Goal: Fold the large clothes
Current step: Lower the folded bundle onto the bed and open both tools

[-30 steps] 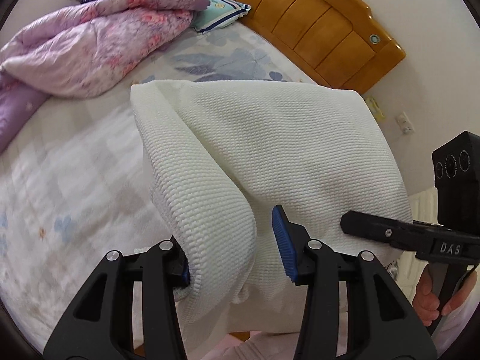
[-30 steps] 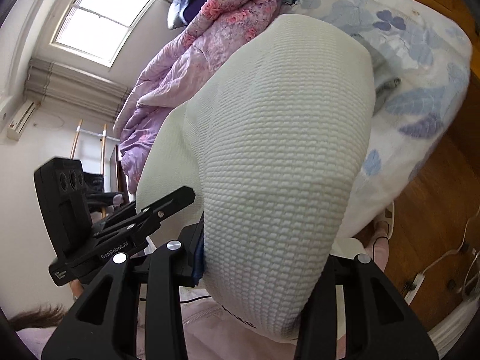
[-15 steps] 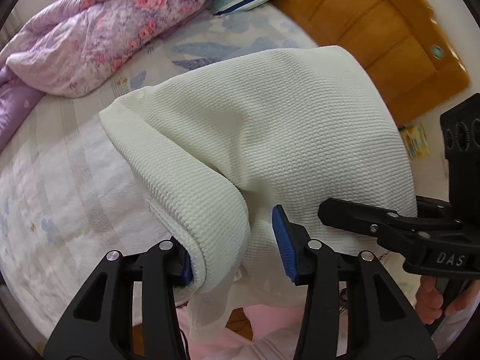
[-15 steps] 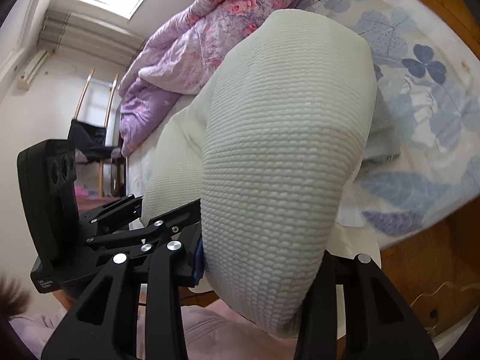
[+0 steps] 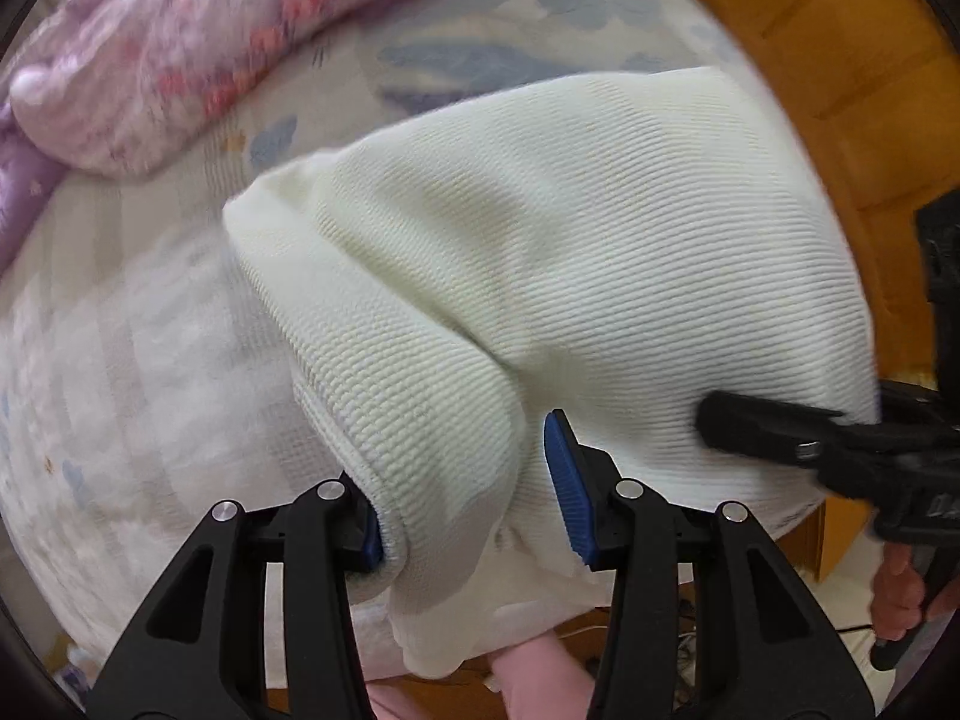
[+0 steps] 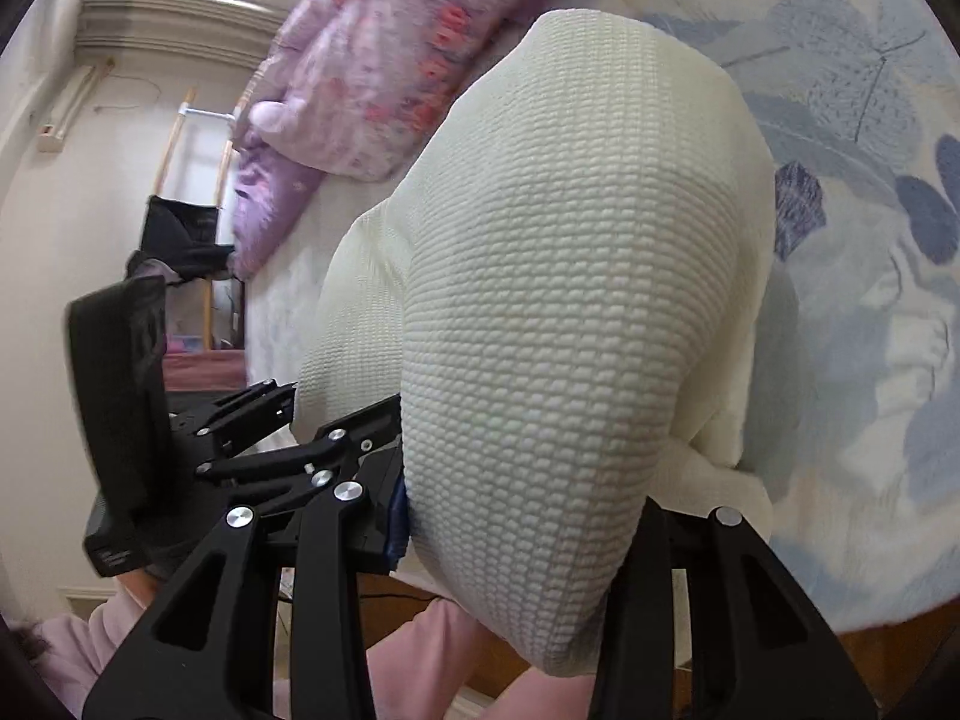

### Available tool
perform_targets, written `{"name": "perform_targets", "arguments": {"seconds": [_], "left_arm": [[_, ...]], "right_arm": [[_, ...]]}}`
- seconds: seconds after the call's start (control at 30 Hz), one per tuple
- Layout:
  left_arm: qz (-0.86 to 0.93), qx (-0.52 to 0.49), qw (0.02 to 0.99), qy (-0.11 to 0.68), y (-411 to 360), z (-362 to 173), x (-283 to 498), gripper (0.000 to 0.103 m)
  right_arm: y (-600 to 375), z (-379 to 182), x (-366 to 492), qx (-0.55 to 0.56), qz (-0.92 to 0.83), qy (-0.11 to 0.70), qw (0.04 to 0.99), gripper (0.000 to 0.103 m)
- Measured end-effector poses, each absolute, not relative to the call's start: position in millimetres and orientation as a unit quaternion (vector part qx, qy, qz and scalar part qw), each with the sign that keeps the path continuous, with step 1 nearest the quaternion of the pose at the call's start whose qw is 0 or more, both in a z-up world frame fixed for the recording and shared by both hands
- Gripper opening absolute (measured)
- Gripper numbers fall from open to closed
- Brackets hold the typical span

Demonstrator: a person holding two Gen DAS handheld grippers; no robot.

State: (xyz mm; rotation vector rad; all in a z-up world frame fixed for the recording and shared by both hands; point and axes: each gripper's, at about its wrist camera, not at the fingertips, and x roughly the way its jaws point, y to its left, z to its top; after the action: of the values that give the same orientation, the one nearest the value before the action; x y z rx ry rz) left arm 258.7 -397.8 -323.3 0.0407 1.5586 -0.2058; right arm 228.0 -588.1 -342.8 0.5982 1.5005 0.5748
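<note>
Garment (image 5: 570,276) over bed (image 5: 120,372), beside quilt (image 5: 180,48)

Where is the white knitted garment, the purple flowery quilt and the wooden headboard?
white knitted garment (image 5: 570,252), left wrist view, middle of its draped top.
purple flowery quilt (image 5: 180,54), left wrist view, its pink-flowered fold on the bed.
wooden headboard (image 5: 840,60), left wrist view, its orange panel at the upper right.

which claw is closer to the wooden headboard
Right. In the left wrist view the right claw sits beside the wooden headboard, while the left claw holds the white garment farther from it.
</note>
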Motion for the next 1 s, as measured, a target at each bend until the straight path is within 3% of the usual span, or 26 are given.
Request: {"name": "perform_targets", "arguments": {"seconds": [0.13, 0.17, 0.27, 0.3, 0.43, 0.57, 0.63, 0.67, 0.7, 0.8, 0.87, 0.93, 1.0], "left_arm": [[-0.076, -0.025, 0.653, 0.753, -387.0, -386.8, 276.3, 0.044], [-0.078, -0.042, 0.641, 0.762, -384.3, -395.4, 275.0, 0.045], [-0.09, -0.054, 0.633, 0.767, -382.4, -405.9, 269.7, 0.052], [-0.093, -0.056, 0.633, 0.767, -381.6, -407.5, 267.4, 0.053], [-0.097, -0.038, 0.64, 0.761, -372.0, -398.4, 260.0, 0.057], [-0.061, 0.028, 0.669, 0.74, -349.7, -366.6, 255.4, 0.058], [-0.051, 0.046, 0.691, 0.72, -339.9, -344.4, 252.5, 0.057], [-0.06, 0.036, 0.705, 0.706, -333.9, -328.0, 250.4, 0.057], [-0.07, 0.021, 0.711, 0.699, -332.1, -319.3, 248.3, 0.057], [-0.119, -0.053, 0.708, 0.694, -337.3, -313.1, 249.2, 0.057], [-0.125, -0.062, 0.697, 0.703, -355.0, -343.9, 254.5, 0.056], [-0.099, -0.051, 0.674, 0.73, -371.1, -380.9, 263.3, 0.045], [-0.091, -0.069, 0.651, 0.751, -378.8, -417.7, 273.2, 0.044]], "right_arm": [[-612.0, -364.2, 249.1, 0.257, 0.189, 0.699, 0.64, 0.041], [-619.0, -368.6, 249.8, 0.246, 0.168, 0.712, 0.636, 0.048], [-635.7, -381.1, 245.1, 0.207, 0.098, 0.743, 0.629, 0.085], [-641.7, -386.9, 242.5, 0.196, 0.088, 0.746, 0.63, 0.089], [-654.4, -382.2, 235.1, 0.207, 0.065, 0.753, 0.621, 0.089], [-654.7, -324.1, 223.9, 0.092, 0.014, 0.694, 0.714, 0.089], [-657.9, -298.3, 211.0, 0.093, 0.035, 0.65, 0.753, 0.073], [-652.5, -288.0, 208.1, 0.096, 0.06, 0.637, 0.762, 0.05], [-649.1, -283.3, 203.3, 0.087, 0.074, 0.636, 0.763, 0.035], [-628.2, -310.0, 207.5, 0.057, 0.092, 0.675, 0.73, 0.02], [-630.9, -349.1, 211.2, 0.026, 0.04, 0.698, 0.715, 0.02], [-646.0, -380.1, 218.3, 0.05, -0.012, 0.718, 0.694, 0.02], [-661.2, -402.9, 222.9, 0.078, -0.036, 0.725, 0.683, 0.022]]}}
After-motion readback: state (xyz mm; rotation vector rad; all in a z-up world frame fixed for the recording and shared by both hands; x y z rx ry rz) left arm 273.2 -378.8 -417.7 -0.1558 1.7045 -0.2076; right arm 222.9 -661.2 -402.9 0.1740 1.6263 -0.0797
